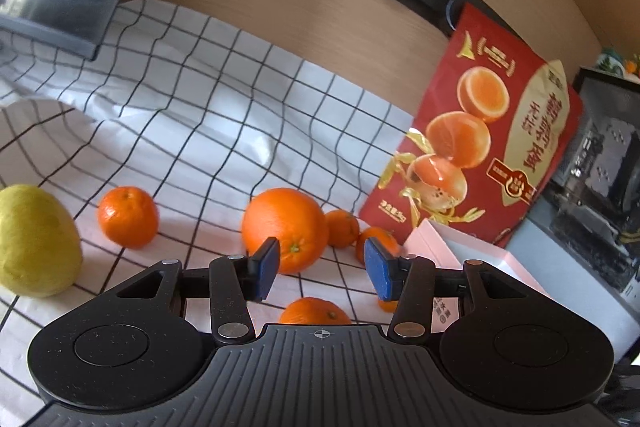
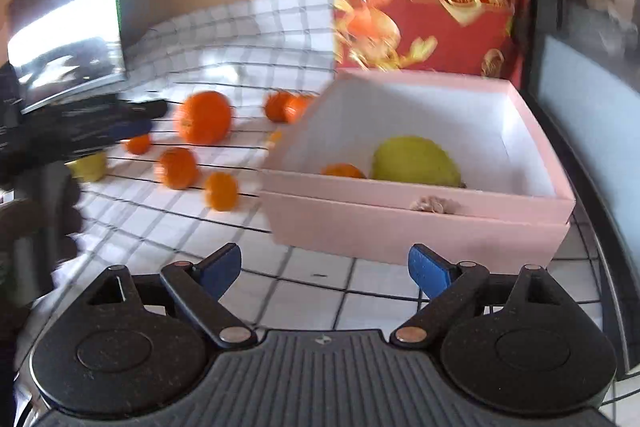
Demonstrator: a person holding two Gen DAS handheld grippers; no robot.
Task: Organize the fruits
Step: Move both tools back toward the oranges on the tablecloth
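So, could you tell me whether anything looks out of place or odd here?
Nothing damaged or spilled. The checked tablecloth is rumpled into folds, and most oranges, like the large orange, lie loose outside the pink box, which holds one orange and a yellow fruit.

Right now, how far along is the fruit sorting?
Done: a yellow fruit and one orange sit in the pink box. In hand: nothing; left tongs and right tongs are open. Left: the big orange, small oranges and another yellow fruit on the cloth.
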